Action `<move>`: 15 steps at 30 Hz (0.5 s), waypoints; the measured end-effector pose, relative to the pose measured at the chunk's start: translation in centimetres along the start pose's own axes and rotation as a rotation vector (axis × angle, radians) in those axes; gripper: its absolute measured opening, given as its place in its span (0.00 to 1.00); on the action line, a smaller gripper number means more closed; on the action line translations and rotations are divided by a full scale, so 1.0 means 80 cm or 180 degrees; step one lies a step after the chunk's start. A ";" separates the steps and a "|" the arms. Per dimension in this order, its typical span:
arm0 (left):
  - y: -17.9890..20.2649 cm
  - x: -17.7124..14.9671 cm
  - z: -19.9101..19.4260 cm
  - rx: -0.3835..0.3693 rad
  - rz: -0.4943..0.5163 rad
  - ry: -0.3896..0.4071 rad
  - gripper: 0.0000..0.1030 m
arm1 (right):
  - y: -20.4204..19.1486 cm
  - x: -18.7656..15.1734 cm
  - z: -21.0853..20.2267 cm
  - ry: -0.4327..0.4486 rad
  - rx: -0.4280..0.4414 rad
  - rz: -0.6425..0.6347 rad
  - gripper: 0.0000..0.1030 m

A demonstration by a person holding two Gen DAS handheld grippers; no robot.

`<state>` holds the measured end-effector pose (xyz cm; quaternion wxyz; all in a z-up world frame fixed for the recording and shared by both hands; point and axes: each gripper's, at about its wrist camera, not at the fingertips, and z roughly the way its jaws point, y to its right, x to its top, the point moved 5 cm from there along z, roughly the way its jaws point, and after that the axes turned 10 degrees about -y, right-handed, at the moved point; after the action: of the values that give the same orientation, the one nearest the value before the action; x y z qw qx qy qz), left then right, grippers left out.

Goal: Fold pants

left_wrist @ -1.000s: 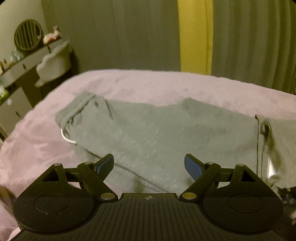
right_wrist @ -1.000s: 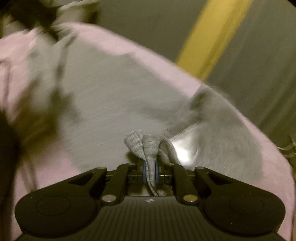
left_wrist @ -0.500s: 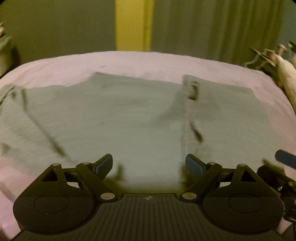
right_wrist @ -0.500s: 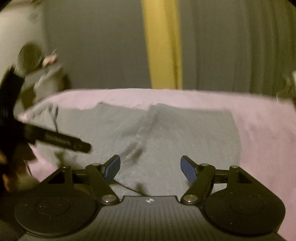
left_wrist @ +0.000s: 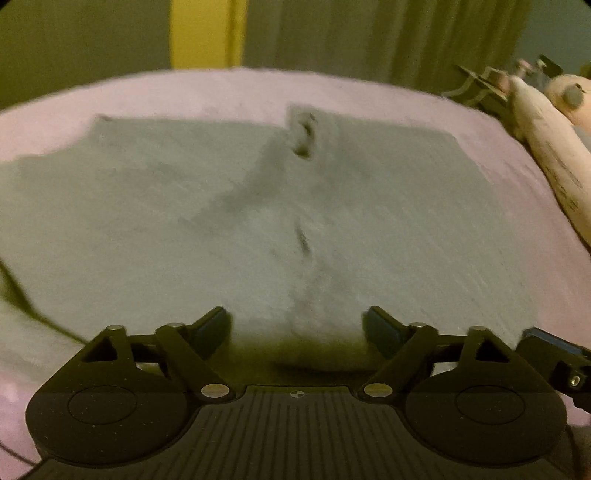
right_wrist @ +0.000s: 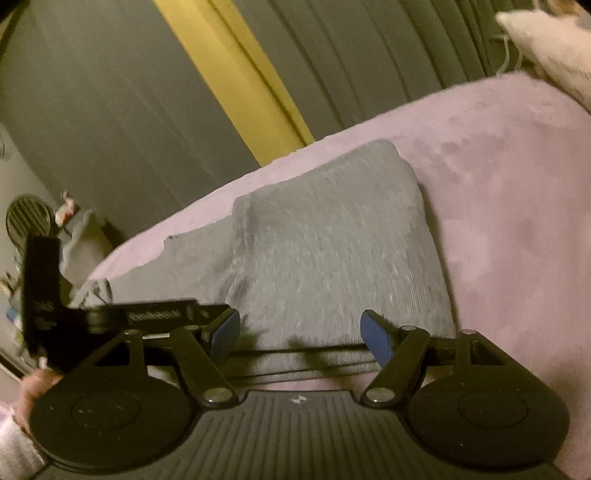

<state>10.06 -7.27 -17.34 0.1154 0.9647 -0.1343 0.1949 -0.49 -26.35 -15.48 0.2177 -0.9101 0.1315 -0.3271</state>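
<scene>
On a bed (left_wrist: 388, 92) under a pinkish-mauve cover lie the grey pants (left_wrist: 229, 206), folded and flat. Behind the bed hang dark curtains (right_wrist: 388, 48) with a yellow strip (left_wrist: 203, 33) running down between them. At the far right of the left wrist view a pale pillow (left_wrist: 546, 147) lies along the bed's edge, with something blurred beyond it. At the far left of the right wrist view a shelf unit carries a round dark fan (right_wrist: 27, 218) and small items too blurred to name.

The pants stretch across the bed with the long axis running left to right in the left wrist view. A doubled layer covers the right half, its edge showing as a raised seam that runs from far to near through the middle. The right end is a straight, square edge; the left end runs out of view. In the right wrist view the same garment slants from the near right up toward the far left, and the folded end sits nearest the camera, its stacked layers showing as dark lines.

The left gripper (left_wrist: 297, 325) hovers at the near edge of the pants, jaws spread wide and gripping nothing. The right gripper (right_wrist: 299, 330) sits just beside it, over the folded end, jaws equally wide apart and empty.
</scene>
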 end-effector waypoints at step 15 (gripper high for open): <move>0.003 0.020 -0.005 -0.0256 -0.0157 0.0114 0.18 | 0.073 -0.012 0.003 0.0021 0.0497 0.1552 0.72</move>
<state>11.26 -7.71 -16.27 0.1612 0.9587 -0.1162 0.2036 -1.60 -30.97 -19.00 0.3593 -0.8309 0.3221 -0.2771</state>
